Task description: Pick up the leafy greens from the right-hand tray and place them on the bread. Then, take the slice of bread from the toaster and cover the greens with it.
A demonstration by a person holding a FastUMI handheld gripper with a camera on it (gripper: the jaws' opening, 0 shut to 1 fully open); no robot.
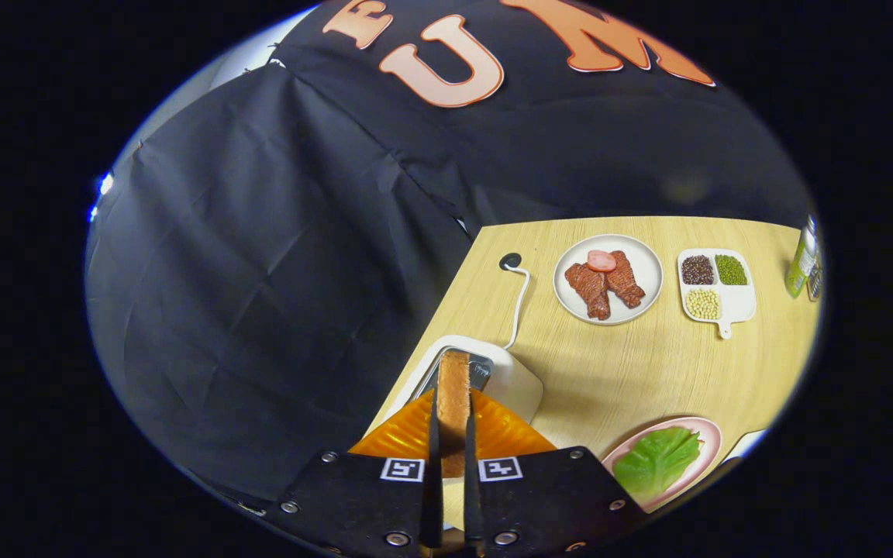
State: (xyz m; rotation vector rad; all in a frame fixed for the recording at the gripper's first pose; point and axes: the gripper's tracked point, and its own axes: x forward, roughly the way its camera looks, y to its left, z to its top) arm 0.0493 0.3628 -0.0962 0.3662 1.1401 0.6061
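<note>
My gripper (453, 415) is shut on a slice of toasted bread (453, 376), held edge-on between both fingers. The slice sits right over the slot of the white toaster (512, 380), which stands at the table's left edge just ahead of the fingers. I cannot tell whether its lower end is still inside the slot. To the right of the fingers, a leafy green (657, 459) lies on a pink plate (706, 434). The leaf hides whatever is under it.
Beyond the toaster, a white plate (644, 260) holds slices of meat. Right of it is a white divided tray (737, 302) of beans, then a green bottle (801, 263). The toaster's white cable (521, 298) runs to a hole in the wooden table (632, 364).
</note>
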